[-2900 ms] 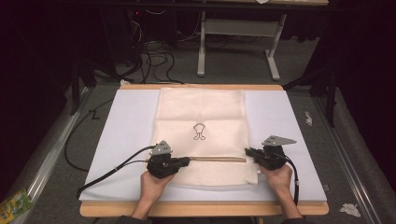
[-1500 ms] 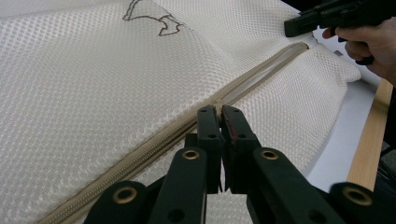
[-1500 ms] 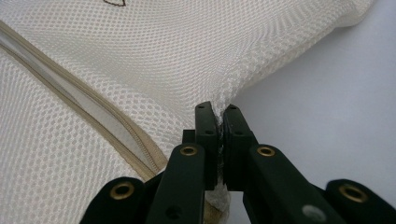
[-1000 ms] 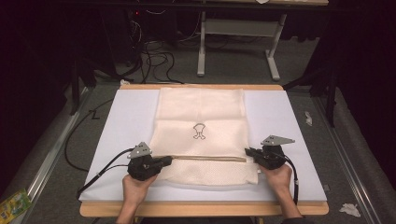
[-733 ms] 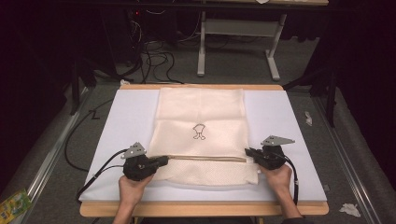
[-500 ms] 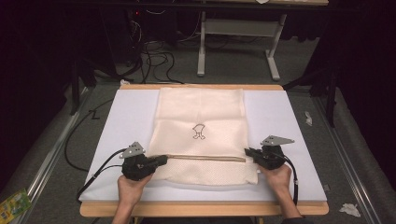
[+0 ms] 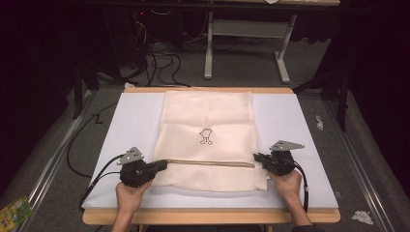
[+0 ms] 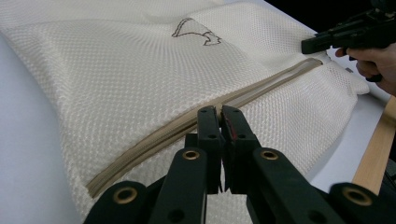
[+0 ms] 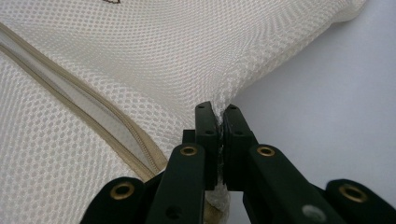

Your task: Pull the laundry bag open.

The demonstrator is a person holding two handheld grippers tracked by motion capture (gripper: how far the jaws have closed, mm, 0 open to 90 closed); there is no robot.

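A cream mesh bag (image 7: 208,116) with a small dark drawing lies flat on the white board (image 7: 135,121). A tan zipper (image 7: 212,163) runs across its near part. My left gripper (image 7: 164,165) is at the zipper's left end, jaws shut on the zipper line (image 8: 261,86). What sits between the left gripper's (image 8: 219,112) tips is hidden. My right gripper (image 7: 256,157) is shut on the bag's right edge, and the mesh (image 9: 154,56) puckers up into the right gripper's (image 9: 216,112) tips. Near that end, a pale gap shows between the zipper (image 9: 93,116) tapes.
The board rests on a wooden table (image 7: 208,216) whose front edge lies just behind my hands. Black cables (image 7: 96,174) trail from both grippers off the left and right sides. A metal table frame (image 7: 241,43) and floor cables stand beyond the far edge.
My left gripper has slid leftwards along the zipper, most of it before the last second. The right gripper has stayed at the bag's right edge.
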